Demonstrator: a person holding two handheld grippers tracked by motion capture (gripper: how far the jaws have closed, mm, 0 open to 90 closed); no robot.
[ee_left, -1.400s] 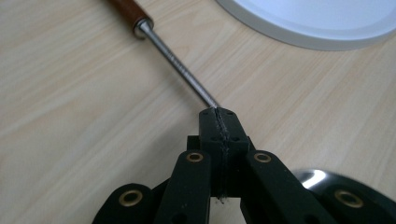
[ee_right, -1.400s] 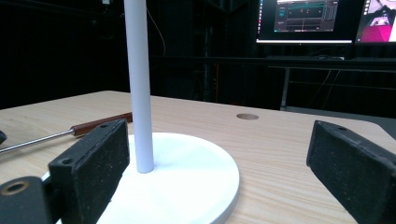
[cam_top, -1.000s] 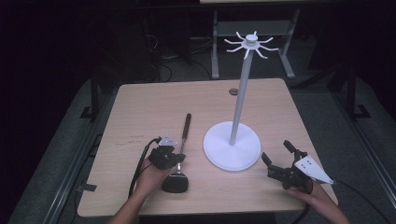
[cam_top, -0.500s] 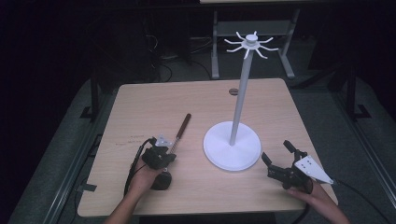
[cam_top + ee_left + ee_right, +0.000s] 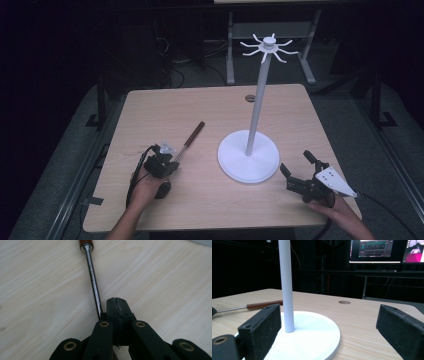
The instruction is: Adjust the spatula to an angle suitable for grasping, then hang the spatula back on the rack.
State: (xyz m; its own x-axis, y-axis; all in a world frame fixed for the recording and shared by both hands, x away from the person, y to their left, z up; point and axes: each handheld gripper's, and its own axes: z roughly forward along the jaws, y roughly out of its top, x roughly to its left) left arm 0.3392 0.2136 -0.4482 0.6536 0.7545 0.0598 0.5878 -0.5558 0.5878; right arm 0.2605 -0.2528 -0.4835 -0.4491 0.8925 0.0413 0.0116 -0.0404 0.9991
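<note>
On the table, left claw [image 5: 117,305] closed beside unmarked ladle [image 5: 93,280]; right claw [image 5: 329,325] gapes, holding nothing

The ladle's [image 5: 186,145] bowl end hides under the left gripper [image 5: 161,165]. In the right gripper view the stand's [image 5: 286,285] top is cut off by the edge.

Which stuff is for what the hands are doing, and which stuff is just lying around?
For the job: wooden-handled tool, white hook stand, left gripper with fingers shut beside the tool's metal shaft, right gripper open by the stand.
Just there: computer screens, floor cables, metal frame behind the table.
</note>
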